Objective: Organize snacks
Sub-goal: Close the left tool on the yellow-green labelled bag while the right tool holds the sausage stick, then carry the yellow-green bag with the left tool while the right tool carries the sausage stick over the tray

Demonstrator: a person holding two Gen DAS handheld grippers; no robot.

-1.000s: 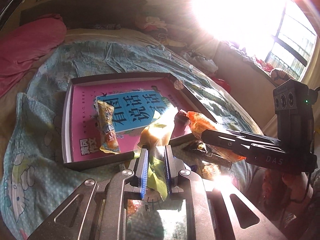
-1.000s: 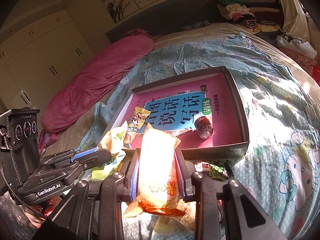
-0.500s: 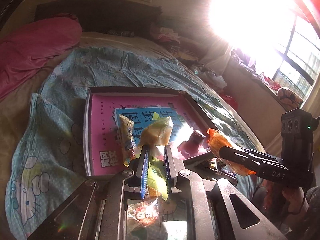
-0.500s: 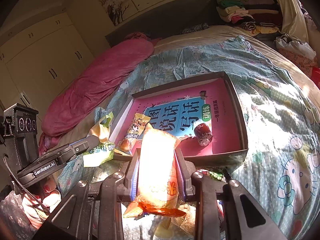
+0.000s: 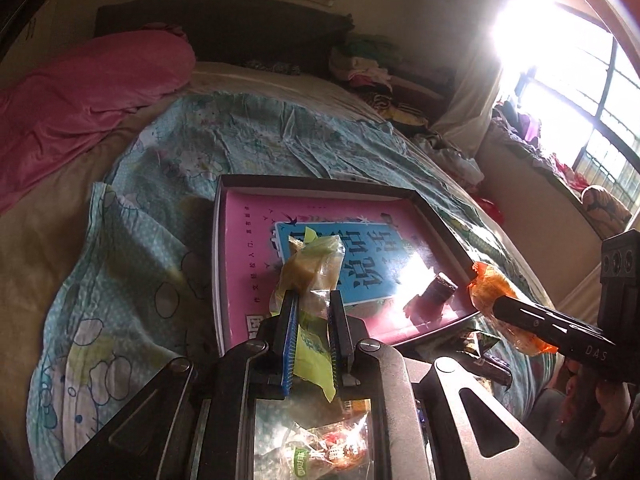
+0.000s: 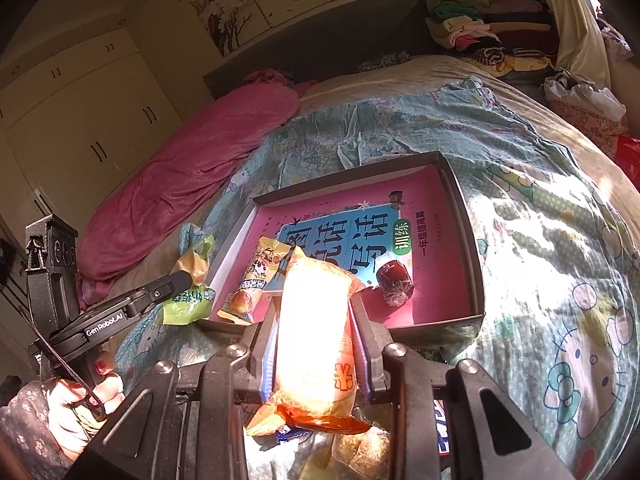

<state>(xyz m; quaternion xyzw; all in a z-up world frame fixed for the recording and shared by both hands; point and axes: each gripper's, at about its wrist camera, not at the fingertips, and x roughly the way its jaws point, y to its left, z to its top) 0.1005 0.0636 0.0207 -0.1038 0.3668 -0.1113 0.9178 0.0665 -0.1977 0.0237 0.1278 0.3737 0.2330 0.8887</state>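
My left gripper [image 5: 311,298] is shut on a green snack packet [image 5: 311,270], held above the near left edge of a dark box [image 5: 320,182] that has a pink book [image 5: 256,240] lying in it. It also shows in the right wrist view [image 6: 188,276]. My right gripper [image 6: 314,300] is shut on an orange snack packet [image 6: 316,336] just in front of the box [image 6: 466,240]. It appears in the left wrist view [image 5: 496,308] with the orange packet [image 5: 490,288]. Inside the box lie a yellow snack packet [image 6: 252,284] and a dark wrapped candy [image 6: 394,280].
The box sits on a blue cartoon bedsheet [image 6: 560,240]. Several loose snacks [image 5: 320,452] lie on the bed below the grippers. A pink quilt [image 5: 80,92] lies at the far left. Piled clothes [image 6: 480,36] and a window [image 5: 580,92] are at the right.
My left gripper has lifted the green packet up and away from the box's near edge. My right gripper with the orange packet has hardly moved.
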